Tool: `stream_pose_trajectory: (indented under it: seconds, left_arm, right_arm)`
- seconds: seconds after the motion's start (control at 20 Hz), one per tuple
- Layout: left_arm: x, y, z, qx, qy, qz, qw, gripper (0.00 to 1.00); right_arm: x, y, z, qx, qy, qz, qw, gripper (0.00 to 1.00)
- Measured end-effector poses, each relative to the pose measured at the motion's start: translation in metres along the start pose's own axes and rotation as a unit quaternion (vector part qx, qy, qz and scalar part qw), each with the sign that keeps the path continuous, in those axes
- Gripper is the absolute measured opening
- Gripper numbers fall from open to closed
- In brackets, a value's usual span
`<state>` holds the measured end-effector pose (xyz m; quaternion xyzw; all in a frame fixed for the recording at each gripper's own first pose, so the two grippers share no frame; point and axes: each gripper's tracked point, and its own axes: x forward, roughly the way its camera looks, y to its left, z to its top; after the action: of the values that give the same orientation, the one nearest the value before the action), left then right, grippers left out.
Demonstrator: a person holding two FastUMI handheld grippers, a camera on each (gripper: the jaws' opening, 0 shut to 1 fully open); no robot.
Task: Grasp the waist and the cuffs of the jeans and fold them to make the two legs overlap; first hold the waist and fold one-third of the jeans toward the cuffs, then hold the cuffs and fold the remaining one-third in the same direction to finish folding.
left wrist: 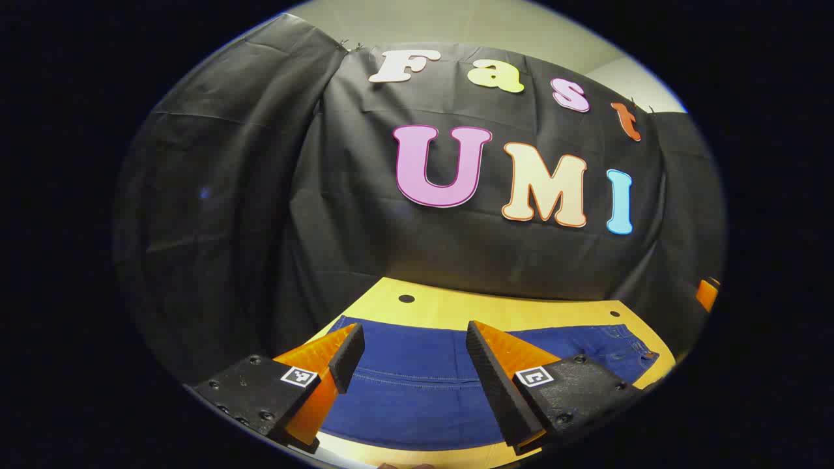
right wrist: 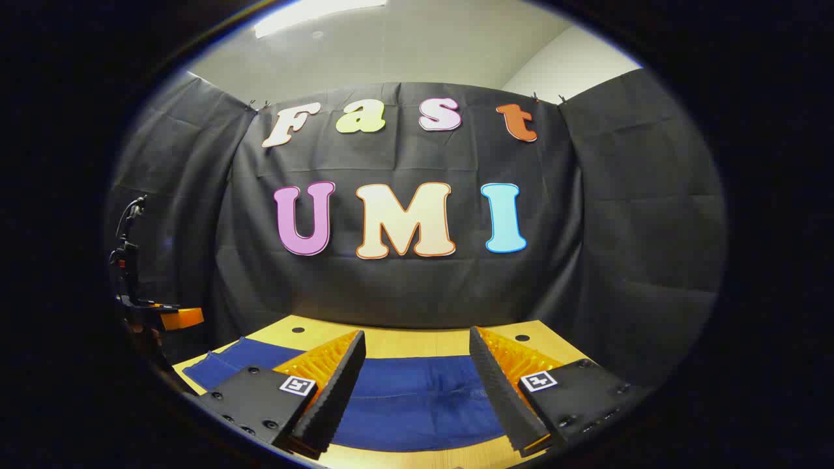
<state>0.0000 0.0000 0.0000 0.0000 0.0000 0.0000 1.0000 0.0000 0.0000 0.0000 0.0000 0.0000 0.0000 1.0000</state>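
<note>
Table (left wrist: 443, 303) holds flat jeans (left wrist: 417, 384); left gripper (left wrist: 415, 358), right gripper (right wrist: 417, 365) open above

table (left wrist: 456, 303): light wood; jeans (left wrist: 417, 384) lying flat on it

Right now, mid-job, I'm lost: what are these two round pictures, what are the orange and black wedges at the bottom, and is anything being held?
Each picture comes from a camera riding on a handheld two-finger gripper, looking forward along its fingers. The wedges are those fingers. In the left gripper view, the left gripper stands open above blue jeans spread flat on a yellow table. The waist end with its button lies toward the right there. In the right gripper view, the right gripper is also open over the jeans. Neither grips anything; folding has not begun. An orange-and-black device shows at the left edge, possibly the other gripper.
</note>
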Motion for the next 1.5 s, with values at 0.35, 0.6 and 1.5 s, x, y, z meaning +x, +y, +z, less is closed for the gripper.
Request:
stream_pose_trajectory:
  seconds: [0.35, 0.6, 1.5]
  left_arm:
    - [0.001, 0.004, -0.014, 0.027, 0.011, -0.045, 0.999, 0.94]
    - [0.002, 0.006, -0.03, 0.009, 0.035, -0.082, 0.996, 0.94]
    - [-0.053, 0.091, -0.203, 0.309, 0.369, -0.284, 0.829, 0.95]
  right_arm:
    - [-0.013, 0.003, -0.019, 0.009, 0.026, 0.001, 1.0, 0.96]
    - [-0.025, 0.004, -0.032, -0.003, 0.042, 0.0, 0.999, 0.98]
    - [-0.041, 0.025, -0.069, -0.01, 0.095, 0.037, 0.995, 0.96]
